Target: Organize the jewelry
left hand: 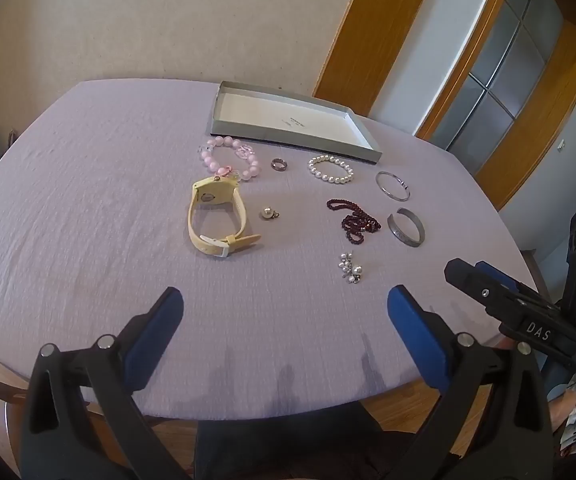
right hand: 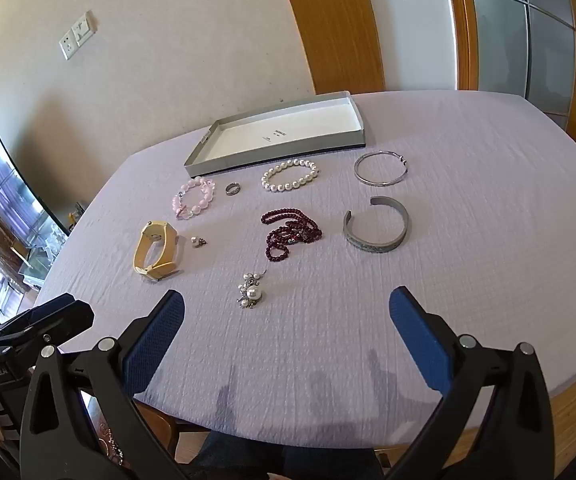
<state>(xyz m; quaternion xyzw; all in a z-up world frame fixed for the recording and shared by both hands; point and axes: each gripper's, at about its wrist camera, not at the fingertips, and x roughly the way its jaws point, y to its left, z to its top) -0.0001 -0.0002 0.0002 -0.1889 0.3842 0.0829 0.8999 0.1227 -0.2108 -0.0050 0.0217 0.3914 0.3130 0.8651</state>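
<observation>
Shallow grey cardboard tray point(right hand: 223, 130), white inside, at the far side of the lilac tablecloth point(right hand: 468, 208). Laid out before it, apart from one another: pink bead bracelet point(right hand: 193, 198), small dark ring point(right hand: 233, 189), white pearl bracelet point(right hand: 290, 175), thin silver bangle point(right hand: 381, 168), grey metal cuff point(right hand: 376, 226), dark red bead strand point(right hand: 290, 231), cream wristwatch point(right hand: 157, 250), single pearl charm point(right hand: 197, 242), pearl cluster brooch point(right hand: 251, 290). Left gripper point(left hand: 283, 300) and right gripper point(right hand: 285, 302): jaws wide apart, holding nothing, above the near cloth edge.
</observation>
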